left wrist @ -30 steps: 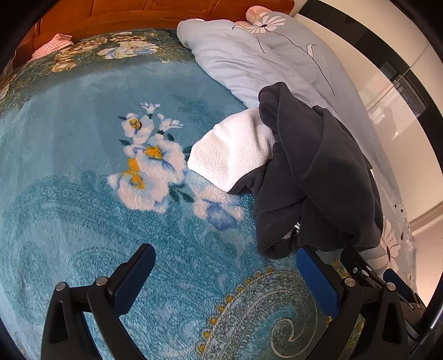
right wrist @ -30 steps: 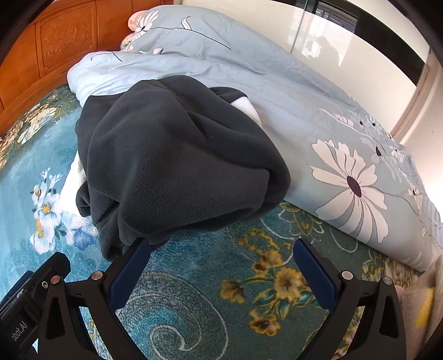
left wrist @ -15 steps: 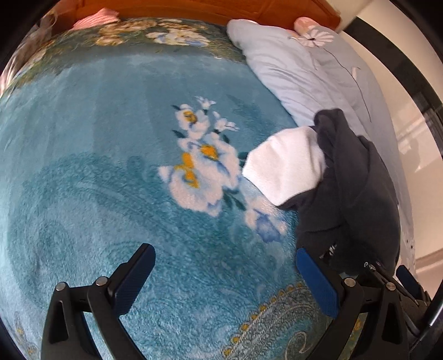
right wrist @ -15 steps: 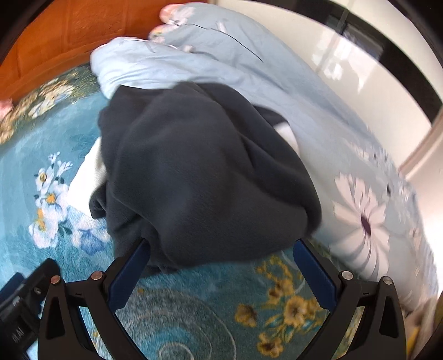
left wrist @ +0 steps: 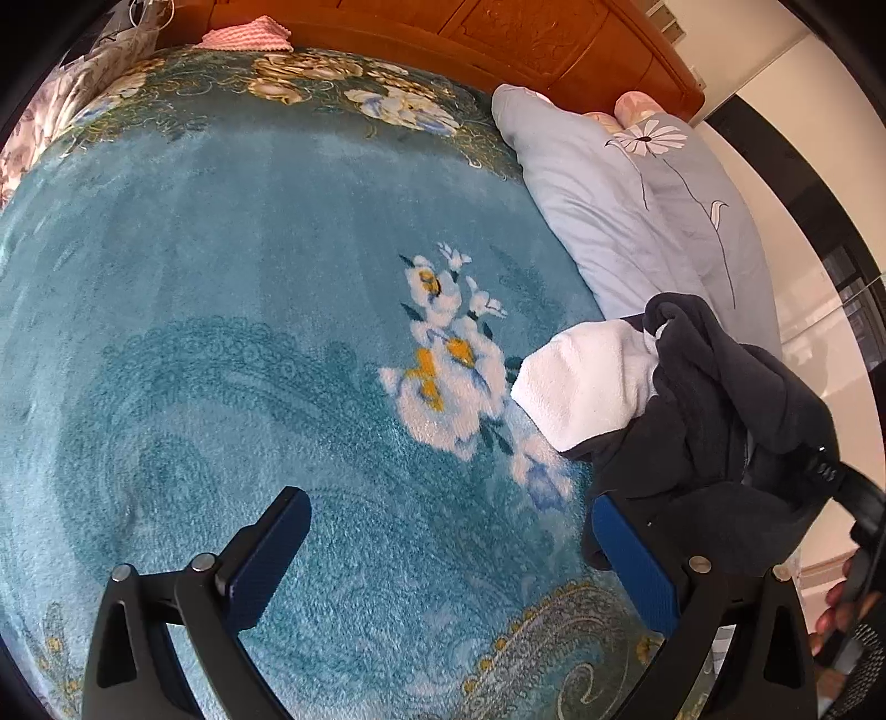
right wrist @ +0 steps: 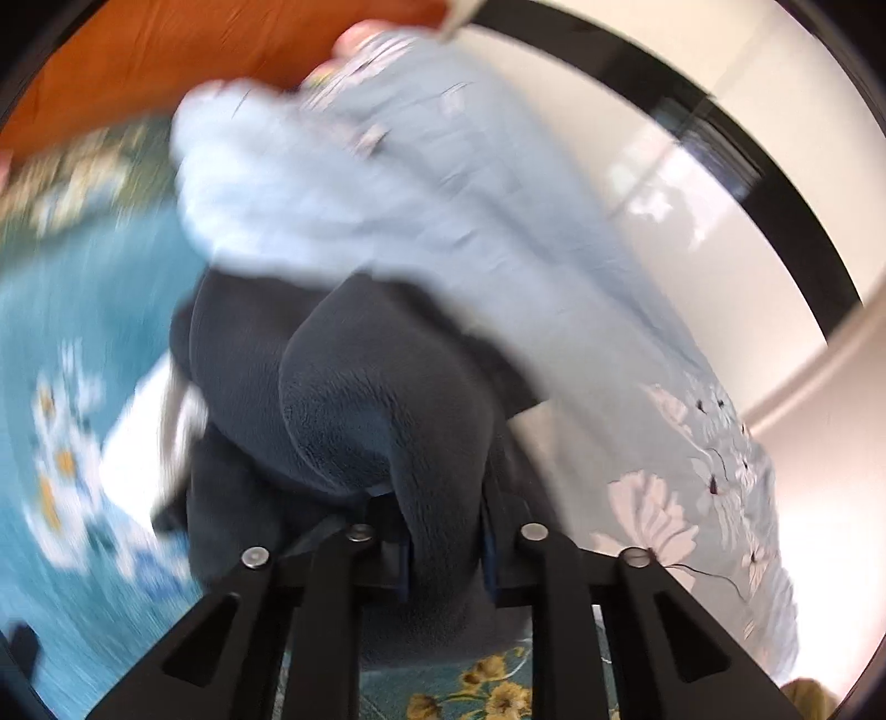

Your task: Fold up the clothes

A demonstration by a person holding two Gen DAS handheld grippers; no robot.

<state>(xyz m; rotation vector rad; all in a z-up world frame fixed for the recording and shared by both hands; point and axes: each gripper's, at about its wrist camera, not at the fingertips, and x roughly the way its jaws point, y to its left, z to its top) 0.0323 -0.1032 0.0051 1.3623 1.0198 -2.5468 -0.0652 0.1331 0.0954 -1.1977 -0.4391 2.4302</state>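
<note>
In the left wrist view, a pink checked cloth (left wrist: 246,40) is seen at the far left edge of the bed, against the carved wooden headboard (left wrist: 554,39). The bed is covered by a teal floral blanket (left wrist: 221,310), on which a cluster of white and yellow flowers is woven near the middle. The left gripper (left wrist: 451,559) is held above this blanket with its blue-padded jaws spread wide, and nothing is caught between them. Further right, a white fleece garment (left wrist: 587,387) is seen lying on the blanket, its right side covered by a dark grey fleece garment (left wrist: 714,432) heaped over it. The right finger of the left gripper is overlapped by the lower edge of that dark heap; whether they touch cannot be told. Behind both garments, a pale blue quilt (left wrist: 620,210) printed with a daisy is bunched along the right side of the bed. At the far right edge, part of the other gripper and some fingers of the person's hand (left wrist: 841,609) are glimpsed.

In the right wrist view, much is blurred. The white garment is made out at the left, partly under the dark one. The right gripper (right wrist: 443,545) has just been closing, and its jaws are now pinched on a thick fold of the dark grey fleece garment (right wrist: 382,399), which bulges up between them. The pale blue quilt (right wrist: 443,210) is seen behind and to the right.
</note>
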